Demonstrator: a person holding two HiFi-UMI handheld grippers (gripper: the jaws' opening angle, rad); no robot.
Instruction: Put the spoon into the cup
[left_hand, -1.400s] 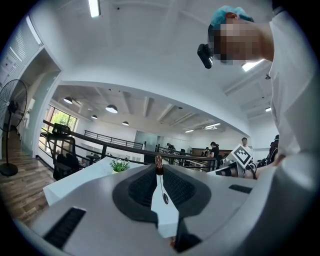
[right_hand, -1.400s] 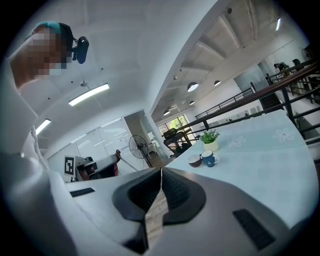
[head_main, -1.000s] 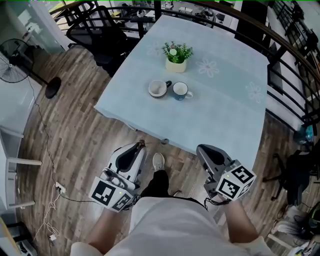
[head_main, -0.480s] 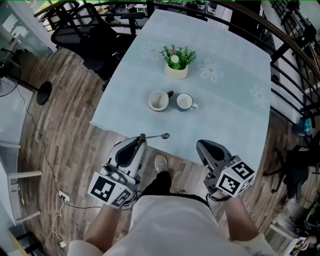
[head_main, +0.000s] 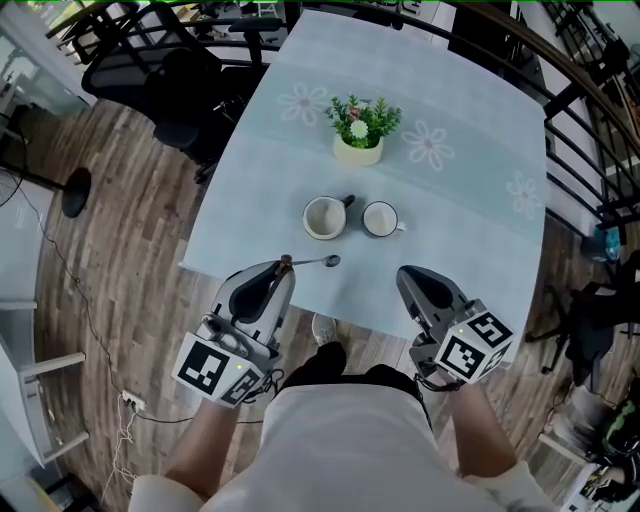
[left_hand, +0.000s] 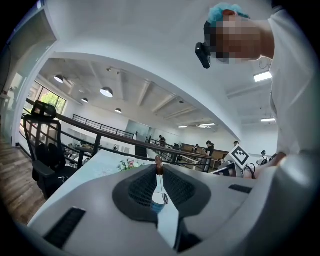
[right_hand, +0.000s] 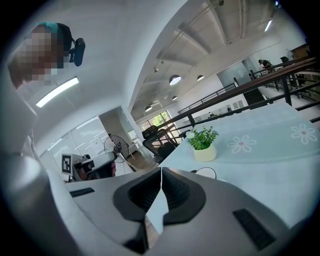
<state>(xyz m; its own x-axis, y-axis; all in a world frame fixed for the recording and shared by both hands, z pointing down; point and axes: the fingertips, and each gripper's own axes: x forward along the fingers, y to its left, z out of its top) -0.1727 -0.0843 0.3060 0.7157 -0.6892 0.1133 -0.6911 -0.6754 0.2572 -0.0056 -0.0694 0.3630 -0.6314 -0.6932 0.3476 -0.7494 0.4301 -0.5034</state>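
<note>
Presently we find the left gripper (head_main: 284, 266) shut on the handle end of the spoon (head_main: 312, 262). The spoon lies level and points right, its bowl over the near edge of the table (head_main: 470, 230). The left gripper view confirms this: the jaws are pressed together on the thin handle. The right gripper (head_main: 406, 274) is closed on nothing and is held just off the table's near edge.

Compared with a second ago, the table sits closer beneath both grippers. The spoon was then short of the edge and is now above the cloth. We judge this to be the approach stage, with the carry under way and insertion not yet begun.

Two cups stand side by side just beyond the spoon, a left cup (head_main: 324, 217) and a right cup (head_main: 381, 219), both upright. The potted plant (head_main: 359, 125) stands farther back. We cannot tell which cup is intended, though the left one lies nearest the spoon's bowl.
</note>
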